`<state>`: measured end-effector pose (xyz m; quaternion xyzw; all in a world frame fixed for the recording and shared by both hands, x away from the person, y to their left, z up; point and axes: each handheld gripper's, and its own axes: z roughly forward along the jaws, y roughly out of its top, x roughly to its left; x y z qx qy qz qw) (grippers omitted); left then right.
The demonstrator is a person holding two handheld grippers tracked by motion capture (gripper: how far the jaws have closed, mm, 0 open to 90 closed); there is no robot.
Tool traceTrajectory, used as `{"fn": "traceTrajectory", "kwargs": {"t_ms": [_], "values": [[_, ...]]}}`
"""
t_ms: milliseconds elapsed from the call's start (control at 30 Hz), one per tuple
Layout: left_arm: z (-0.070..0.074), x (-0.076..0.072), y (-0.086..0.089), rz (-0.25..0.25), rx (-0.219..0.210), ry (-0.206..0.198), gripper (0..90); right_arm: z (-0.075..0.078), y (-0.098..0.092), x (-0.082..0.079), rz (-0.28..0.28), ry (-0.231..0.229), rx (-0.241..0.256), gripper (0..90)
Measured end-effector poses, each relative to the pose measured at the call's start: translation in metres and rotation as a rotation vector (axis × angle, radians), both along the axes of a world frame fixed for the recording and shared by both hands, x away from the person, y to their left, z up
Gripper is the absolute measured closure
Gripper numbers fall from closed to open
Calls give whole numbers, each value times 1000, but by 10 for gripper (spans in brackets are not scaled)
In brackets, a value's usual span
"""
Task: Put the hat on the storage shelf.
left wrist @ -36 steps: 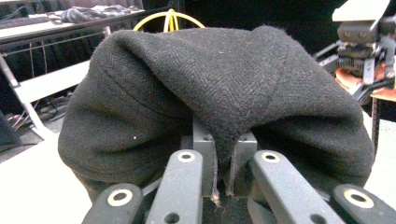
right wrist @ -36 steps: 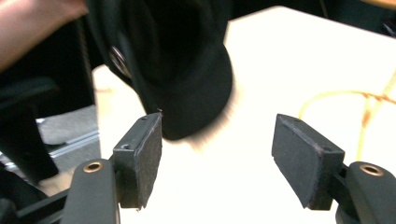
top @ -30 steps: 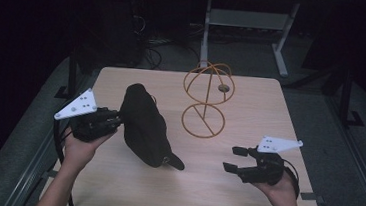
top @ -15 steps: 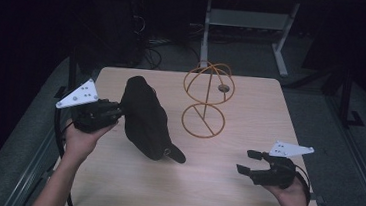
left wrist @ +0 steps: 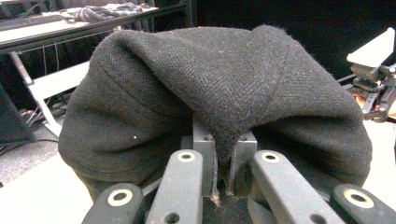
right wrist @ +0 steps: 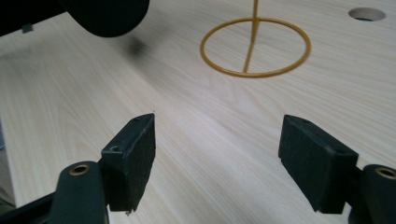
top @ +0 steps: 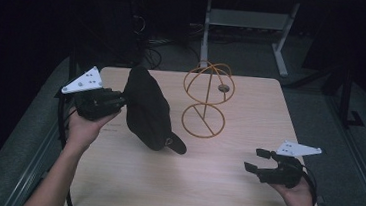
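The left tool (top: pixel 121 99) is clenched on a fold of a black cap (top: pixel 146 109), and in the left gripper view the woollen cloth (left wrist: pixel 219 88) is pinched between the two closed jaws and bulges out on both sides above them. In the high view the cap hangs tilted over the left half of the bench (top: pixel 243 188), its upper end near the far left corner by the tool and its lower end, with the brim (top: pixel 176 143), down at the wood near the middle of the bench, though I cannot tell whether it touches. The person's left hand (top: pixel 84 124) holds that tool just beyond the left edge of the bench. Just to the right of the cap stands a gold wire stand (top: pixel 205 105), a flat ring on the wood with a stem and crossed hoops above, close to the far edge; a small round hole (top: pixel 223 88) in the bench top shows behind it. The right tool (top: pixel 257 160) is released, its jaws wide apart with nothing between them, held low over the near right corner of the bench, well apart from the cap. In the right gripper view the two black pads (right wrist: pixel 136 158) frame bare wood, with the stand's ring (right wrist: pixel 256 46) farther off and the dark edge of the cap (right wrist: pixel 105 16) at the upper left
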<state>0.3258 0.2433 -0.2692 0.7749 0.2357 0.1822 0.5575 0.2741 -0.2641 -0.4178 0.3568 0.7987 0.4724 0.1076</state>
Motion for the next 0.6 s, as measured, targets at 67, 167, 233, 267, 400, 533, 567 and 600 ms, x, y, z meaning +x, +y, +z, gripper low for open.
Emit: {"fn": "traceTrajectory", "kwargs": {"t_ms": [67,167,233,267,400,533,567,600], "values": [[0,1,0,-1,2,0,847,-1,-2,0,-5,4,-2,268],[3,8,-5,-5,4,4,847,-2,-4,0,-12,5,-4,266],[4,9,-6,-6,4,4,847,-2,-5,0,-13,5,-3,266],[6,11,-8,-7,6,3,847,-2,-6,0,-16,2,2,266],[12,19,-16,-18,9,0,847,-1,-11,0,-32,-7,1,264],[17,23,-21,-22,16,-4,847,-1,-16,0,-45,-17,12,262],[19,26,-24,-26,20,-2,848,-1,-17,0,-48,-17,14,262],[19,26,-24,-26,20,-2,847,-1,-17,0,-48,-17,14,262]]}}
